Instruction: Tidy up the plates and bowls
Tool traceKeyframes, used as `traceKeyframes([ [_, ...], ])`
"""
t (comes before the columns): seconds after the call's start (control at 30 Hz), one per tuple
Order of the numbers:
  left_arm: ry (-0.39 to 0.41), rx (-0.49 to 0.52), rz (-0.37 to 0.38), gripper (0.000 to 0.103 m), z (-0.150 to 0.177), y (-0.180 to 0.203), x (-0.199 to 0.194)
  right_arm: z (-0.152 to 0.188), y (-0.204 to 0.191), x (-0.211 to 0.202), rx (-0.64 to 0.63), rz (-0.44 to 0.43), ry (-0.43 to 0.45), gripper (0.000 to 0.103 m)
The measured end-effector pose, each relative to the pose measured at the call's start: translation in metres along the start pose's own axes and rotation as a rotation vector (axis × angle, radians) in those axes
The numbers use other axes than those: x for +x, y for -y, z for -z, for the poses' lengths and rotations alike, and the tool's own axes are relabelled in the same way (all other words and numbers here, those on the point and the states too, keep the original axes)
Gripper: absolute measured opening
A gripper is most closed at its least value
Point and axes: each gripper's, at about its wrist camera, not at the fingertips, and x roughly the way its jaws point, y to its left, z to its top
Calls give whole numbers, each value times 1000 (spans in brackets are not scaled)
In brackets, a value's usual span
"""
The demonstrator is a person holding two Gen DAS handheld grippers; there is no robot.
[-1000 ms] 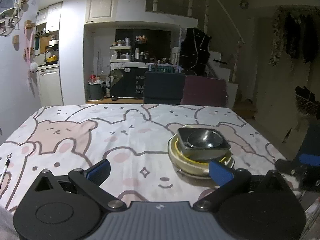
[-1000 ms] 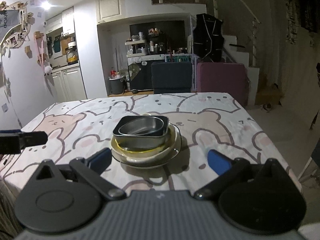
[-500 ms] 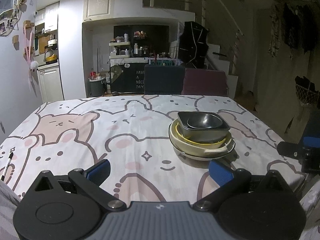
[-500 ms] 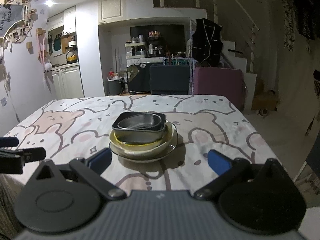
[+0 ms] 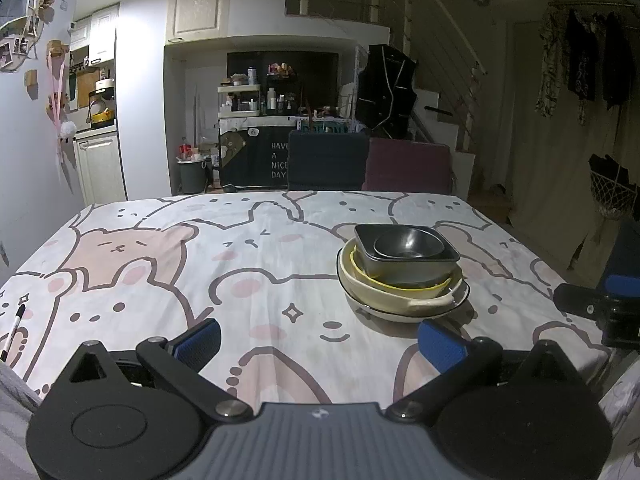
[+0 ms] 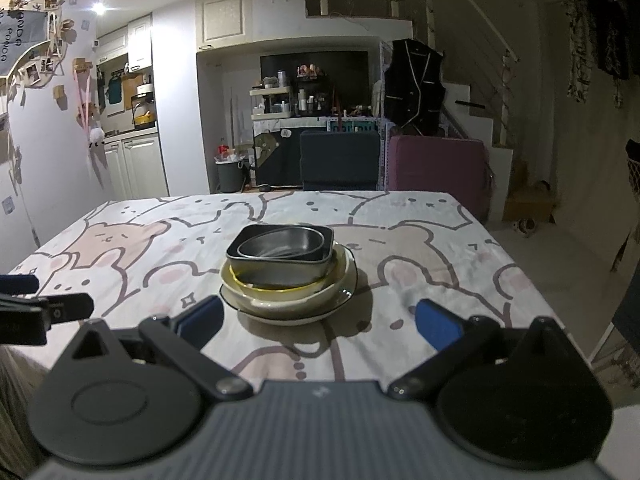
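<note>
One stack of dishes stands on the bear-print tablecloth (image 5: 240,280): a round metal bowl (image 5: 408,243) inside a dark square bowl (image 5: 404,268), in a yellow-rimmed cream dish (image 5: 384,288), on a dark-rimmed plate (image 5: 400,314). The stack also shows in the right wrist view (image 6: 286,268). My left gripper (image 5: 320,342) is open and empty, near the table's front edge, left of the stack. My right gripper (image 6: 320,320) is open and empty, just in front of the stack.
A black pen (image 5: 14,330) lies at the table's left edge. Two chairs, dark blue (image 5: 328,166) and maroon (image 5: 408,168), stand at the far side. The right gripper shows at the right edge of the left wrist view (image 5: 600,308).
Both grippers have drawn back from the stack toward the near table edge and stayed open. The stack has not moved.
</note>
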Motion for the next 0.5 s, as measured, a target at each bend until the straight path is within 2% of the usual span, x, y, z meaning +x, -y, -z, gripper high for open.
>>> traceKeyframes([
  [0.5,2,5,5,103,-1,1,1,1,-1,1,-2,0,1,103],
])
